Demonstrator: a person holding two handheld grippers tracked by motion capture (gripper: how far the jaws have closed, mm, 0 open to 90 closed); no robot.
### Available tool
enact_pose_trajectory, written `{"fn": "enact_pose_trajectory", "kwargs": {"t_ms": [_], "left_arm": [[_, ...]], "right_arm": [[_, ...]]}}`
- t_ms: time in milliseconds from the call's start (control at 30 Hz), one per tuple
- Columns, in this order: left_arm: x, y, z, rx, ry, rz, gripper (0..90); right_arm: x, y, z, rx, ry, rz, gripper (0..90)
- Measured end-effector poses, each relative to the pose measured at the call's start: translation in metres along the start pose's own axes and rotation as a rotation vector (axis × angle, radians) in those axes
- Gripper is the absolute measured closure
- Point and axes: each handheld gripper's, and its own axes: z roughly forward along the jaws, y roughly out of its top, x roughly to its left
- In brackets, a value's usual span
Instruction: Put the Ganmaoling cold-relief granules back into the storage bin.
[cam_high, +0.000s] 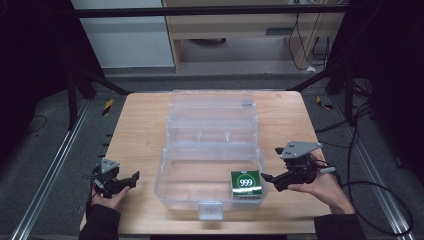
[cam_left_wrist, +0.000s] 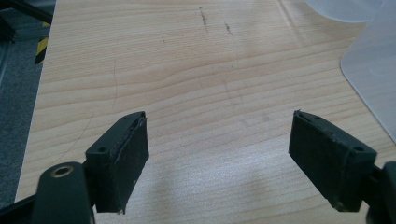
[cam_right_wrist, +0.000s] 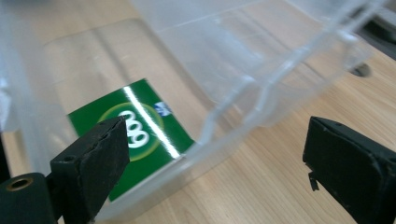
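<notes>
Green "999" box lies in open clear plastic case; right gripper beside it, left gripper apart, both jaws spread, empty.

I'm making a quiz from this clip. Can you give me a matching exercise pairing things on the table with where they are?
Things:
1. green box
2. left tool
3. right tool
4. clear case

Places:
A. open, over bare wood at the table's left
B. mid-table, lid open
C. inside the case, near right corner
D. open, just outside the case's right wall

Pairs: 1-C, 2-A, 3-D, 4-B
</notes>
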Motion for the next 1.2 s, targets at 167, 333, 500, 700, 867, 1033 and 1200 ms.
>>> {"fn": "enact_pose_trajectory", "kwargs": {"t_ms": [167, 333, 500, 700, 867, 1033, 1200], "left_arm": [[0.0, 0.0, 0.0, 0.001, 0.0, 0.002, 19.3], [0.0, 0.0, 0.0, -0.002, 0.0, -0.001, 19.3], [0.0, 0.0, 0.0, -0.001, 0.0, -0.004, 19.3], [0.0, 0.0, 0.0, -0.003, -0.003, -0.003, 19.6], [0.0, 0.0, 0.0, -0.006, -0.001, -0.004, 19.7], [0.001, 0.0, 0.001, -0.013, 0.007, -0.007, 19.9], [0.004, 0.0, 0.002, -0.017, 0.017, -0.017, 19.9]], "right_arm": [[-0.01, -0.02, -0.005, -0.07, -0.098, 0.124, 6.6], [-0.021, -0.04, -0.004, -0.112, -0.214, 0.25, 6.5], [-0.027, -0.06, 0.004, -0.124, -0.243, 0.306, 6.0], [-0.036, -0.083, 0.015, -0.139, -0.31, 0.394, 6.0], [-0.043, -0.102, 0.022, -0.14, -0.383, 0.459, 5.4], [-0.049, -0.117, 0.027, -0.12, -0.439, 0.495, 4.6], [-0.054, -0.125, 0.024, -0.126, -0.498, 0.535, 3.4]]}}
